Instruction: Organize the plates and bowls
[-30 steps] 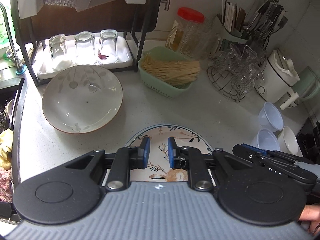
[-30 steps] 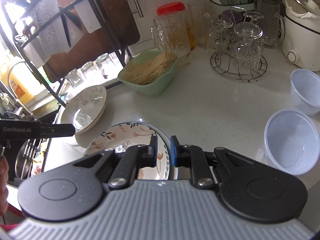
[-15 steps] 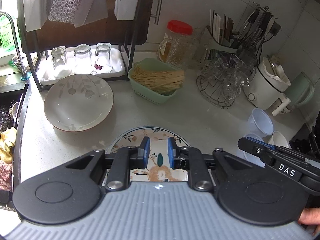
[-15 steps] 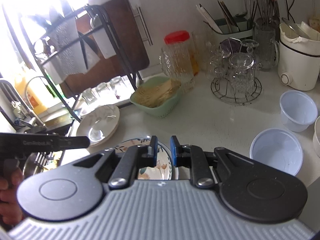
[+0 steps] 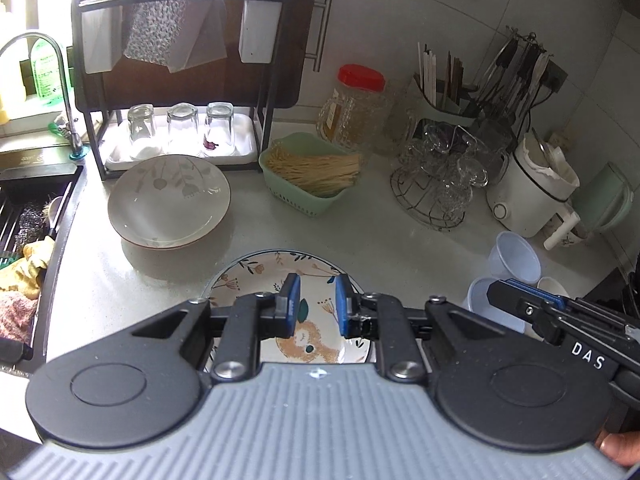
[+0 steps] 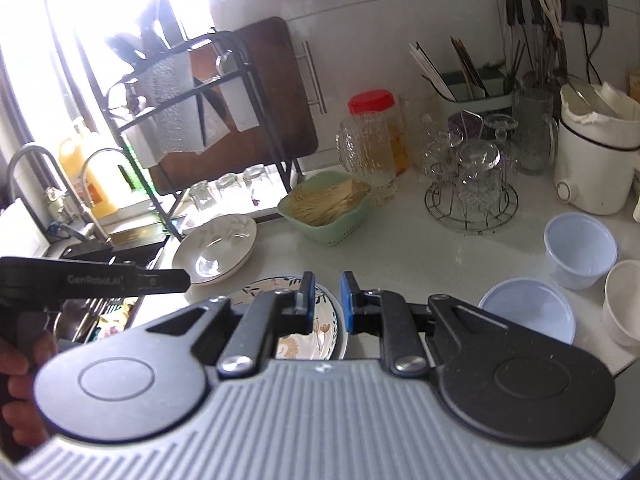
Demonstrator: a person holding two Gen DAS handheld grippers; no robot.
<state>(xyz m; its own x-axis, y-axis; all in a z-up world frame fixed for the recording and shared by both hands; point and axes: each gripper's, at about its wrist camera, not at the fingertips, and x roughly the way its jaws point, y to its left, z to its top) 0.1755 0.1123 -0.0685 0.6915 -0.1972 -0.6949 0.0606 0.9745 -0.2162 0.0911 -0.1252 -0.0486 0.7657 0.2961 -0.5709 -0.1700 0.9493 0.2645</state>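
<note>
Holding both tools above the table (image 5: 400, 236), you have nothing gripped. Your left gripper (image 5: 314, 306) has its blue fingers (image 5: 291, 304) drawn nearly together, a narrow gap between them and nothing in it; through that gap, at the lower centre of the left wrist frame, you look down on the patterned plate (image 5: 280, 272), which lies flat on the table beneath the tool. Your right gripper (image 6: 326, 300) is likewise closed down to a slim gap and grips nothing; in its frame the same plate sits just left of the fingers (image 6: 348, 300), at lower centre.

Up and left of the patterned plate, well apart from it, the white leaf-print plate (image 5: 168, 200) rests on the table in front of the black dish rack (image 5: 180, 92), where three glasses (image 5: 180, 128) stand upside down on a white tray. At the centre of the left frame, the green basket (image 5: 308, 180) holds pale sticks.

On the right of the right wrist frame you see two pale blue plastic bowls (image 6: 528, 312), one nearer and one farther, with a white cup (image 6: 624, 304) at the frame edge beside them. Behind them stand the wire glass stand (image 6: 472, 200) and a white cooker (image 6: 596, 160). The sink (image 5: 28, 216) fills the left edge of the left frame.
</note>
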